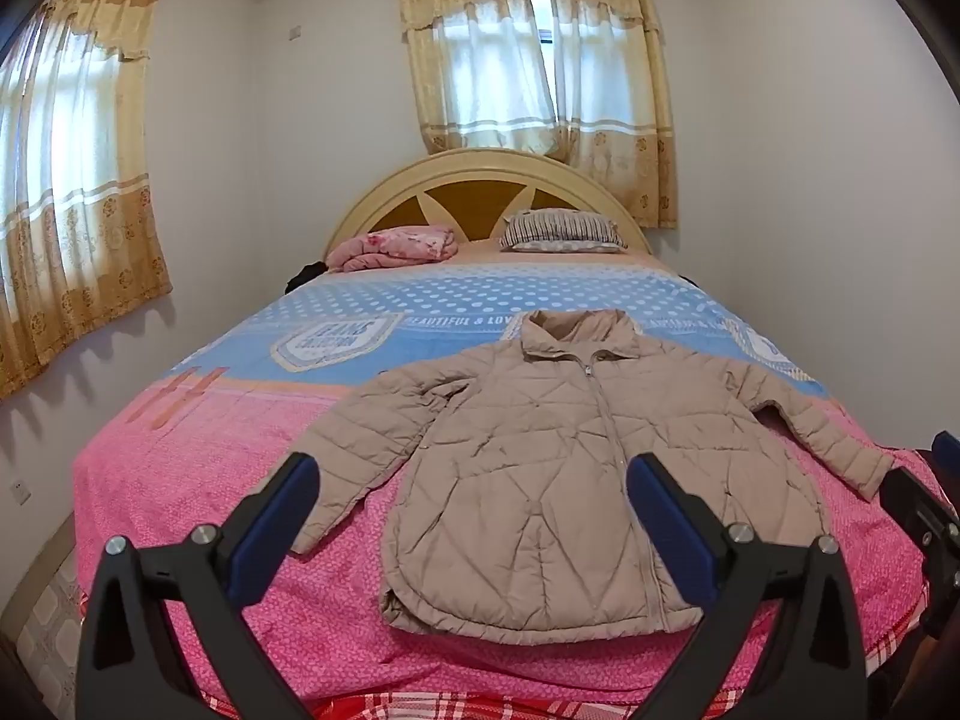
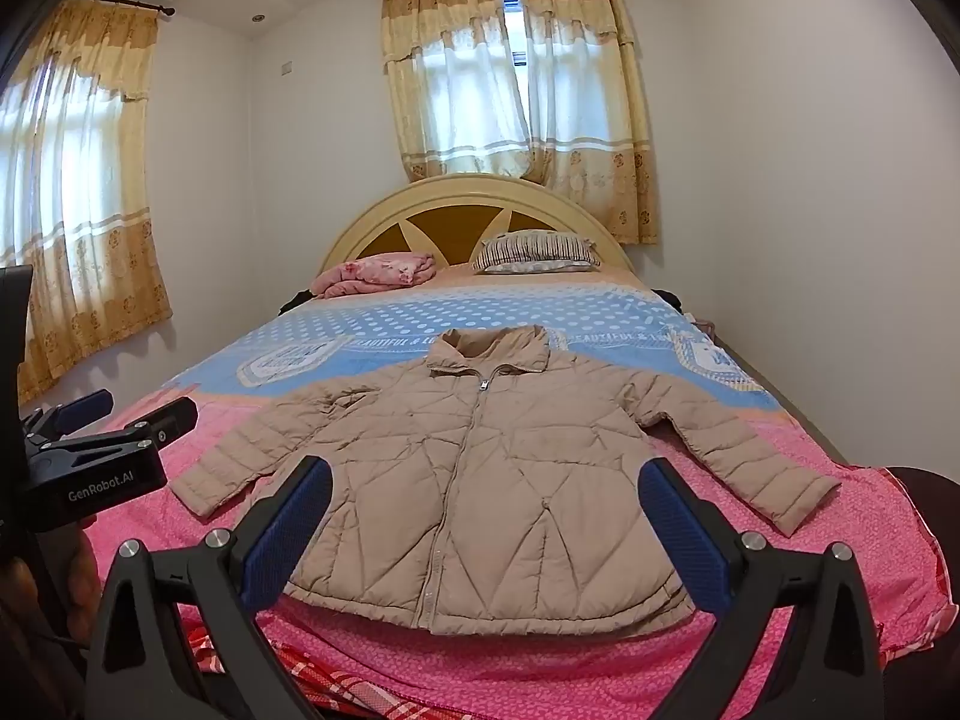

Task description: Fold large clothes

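Note:
A beige quilted jacket (image 1: 540,468) (image 2: 480,480) lies flat on the bed, zipped, collar toward the headboard, both sleeves spread out to the sides. Its hem lies near the foot edge of the bed. My left gripper (image 1: 474,480) hovers in front of the hem, open wide, with nothing between its blue pads (image 1: 273,534). My right gripper (image 2: 486,486) is also open and holds nothing, raised before the hem. In the right wrist view the left gripper (image 2: 114,414) shows at the left edge; in the left wrist view part of the right gripper (image 1: 918,510) shows at the right edge.
The bed cover (image 1: 198,480) is pink near me and blue with dots farther back. A folded pink blanket (image 1: 396,246) and a striped pillow (image 1: 561,231) lie by the curved headboard (image 1: 480,180). White walls stand close on both sides; curtained windows (image 1: 534,72) are behind and left.

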A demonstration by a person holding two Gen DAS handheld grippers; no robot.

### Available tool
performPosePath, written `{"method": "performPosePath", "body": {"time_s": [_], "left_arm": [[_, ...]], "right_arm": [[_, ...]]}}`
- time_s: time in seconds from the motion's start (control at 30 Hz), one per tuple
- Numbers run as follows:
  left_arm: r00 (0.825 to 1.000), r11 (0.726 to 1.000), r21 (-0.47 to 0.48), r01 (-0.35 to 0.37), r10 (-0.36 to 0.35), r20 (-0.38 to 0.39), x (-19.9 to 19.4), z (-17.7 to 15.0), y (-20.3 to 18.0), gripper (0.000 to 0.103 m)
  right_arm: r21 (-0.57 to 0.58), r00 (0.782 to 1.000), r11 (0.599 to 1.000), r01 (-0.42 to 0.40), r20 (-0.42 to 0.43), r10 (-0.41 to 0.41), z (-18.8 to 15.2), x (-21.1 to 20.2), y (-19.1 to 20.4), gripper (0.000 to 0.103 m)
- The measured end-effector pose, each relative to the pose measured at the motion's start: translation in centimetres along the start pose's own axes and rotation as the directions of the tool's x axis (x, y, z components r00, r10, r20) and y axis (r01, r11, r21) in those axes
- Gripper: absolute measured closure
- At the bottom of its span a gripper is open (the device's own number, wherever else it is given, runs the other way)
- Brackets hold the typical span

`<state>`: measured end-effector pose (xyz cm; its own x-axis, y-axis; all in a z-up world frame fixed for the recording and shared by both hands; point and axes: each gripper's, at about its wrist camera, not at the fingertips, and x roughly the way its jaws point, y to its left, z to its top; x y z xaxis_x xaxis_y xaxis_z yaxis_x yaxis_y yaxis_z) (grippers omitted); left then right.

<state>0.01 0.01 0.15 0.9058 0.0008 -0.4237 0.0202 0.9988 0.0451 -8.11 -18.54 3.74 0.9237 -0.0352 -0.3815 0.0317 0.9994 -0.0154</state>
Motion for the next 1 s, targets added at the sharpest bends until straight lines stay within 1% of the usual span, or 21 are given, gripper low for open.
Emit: {"method": "performPosePath", "body": {"time_s": [1.0], "left_arm": [[1.000,1.000,0.000,0.000,0.000,0.006,0.00,-0.11,0.00,0.000]], "right_arm": [[-0.005,1.000,1.000,-0.008,-0.006,0.008,-0.31,0.14,0.63,0.001]]}}
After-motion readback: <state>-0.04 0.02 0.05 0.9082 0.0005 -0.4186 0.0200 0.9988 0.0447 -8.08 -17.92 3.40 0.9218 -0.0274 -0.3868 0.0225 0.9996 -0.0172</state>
